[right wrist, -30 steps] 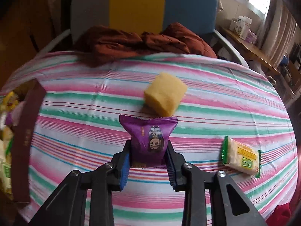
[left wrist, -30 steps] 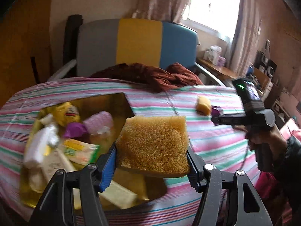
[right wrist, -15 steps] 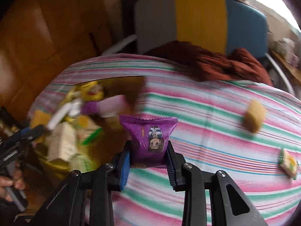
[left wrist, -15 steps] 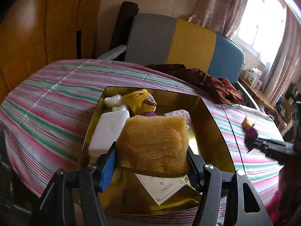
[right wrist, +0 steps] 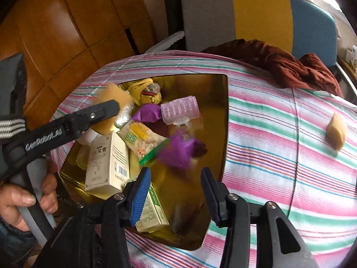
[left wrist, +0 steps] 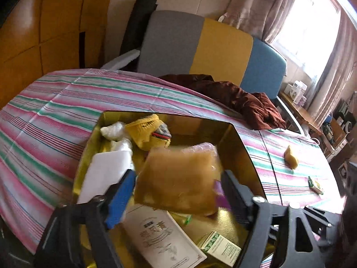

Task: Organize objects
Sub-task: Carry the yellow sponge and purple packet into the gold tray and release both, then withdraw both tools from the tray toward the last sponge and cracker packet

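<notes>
A gold tin box sits on the striped tablecloth, holding several items. My left gripper is open over the box; the yellow sponge is blurred, dropping from between its jaws. My right gripper is open above the box; the purple snack packet is blurred, falling into the box just ahead of it. The left gripper shows in the right wrist view with the sponge at its tip. A small yellow sponge and a green-edged cracker packet lie on the cloth.
The box holds a white bottle, a yellow knitted pouch, a pink roller, cream cartons and another purple packet. A dark red cloth and a tricolour chair lie beyond the table.
Both grippers opened over the box. The sponge left the left gripper and the purple packet left the right gripper; both are dropping into the box.
</notes>
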Tool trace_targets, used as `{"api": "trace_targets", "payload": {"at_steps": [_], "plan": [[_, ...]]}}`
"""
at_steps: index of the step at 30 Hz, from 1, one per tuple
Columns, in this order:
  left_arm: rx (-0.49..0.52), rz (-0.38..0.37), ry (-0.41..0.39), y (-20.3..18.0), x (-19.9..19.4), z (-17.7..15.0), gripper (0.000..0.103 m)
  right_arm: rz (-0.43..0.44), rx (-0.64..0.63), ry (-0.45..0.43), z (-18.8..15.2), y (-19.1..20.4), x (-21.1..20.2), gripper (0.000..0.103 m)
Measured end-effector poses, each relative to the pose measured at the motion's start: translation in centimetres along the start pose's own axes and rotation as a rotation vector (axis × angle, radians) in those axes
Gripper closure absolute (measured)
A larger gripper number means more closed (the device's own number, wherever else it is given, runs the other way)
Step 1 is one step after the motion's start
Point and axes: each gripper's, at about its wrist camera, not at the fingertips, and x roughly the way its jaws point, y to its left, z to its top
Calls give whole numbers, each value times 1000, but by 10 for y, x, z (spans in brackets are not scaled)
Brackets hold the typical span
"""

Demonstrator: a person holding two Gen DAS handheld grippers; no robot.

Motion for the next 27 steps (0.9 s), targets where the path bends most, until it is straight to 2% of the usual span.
{"api": "trace_targets", "payload": {"at_steps": [2,7,11,19,23,27], "plan": [[-1,9,-2,-1,2,-2,15,-51,-29,-26,-5,4,-7,54],[-3,40,8,2,-2,-16,15,-186,-123,-117,-14,22,-23,52],[45,80,-23,-4,-12,-28,15,-270,-125,-125,-18,26,-23,52],[95,121,-56,-13,-32,-45,15,-260,-61,-90,-28,18,-18,52],[118,130,-74,-19,-40,-49,15,-217,-47,-80,-32,16,-22,52],[155,136,-87,-28,-47,-53,15,-210,-35,-85,-34,13,-28,51]]}}
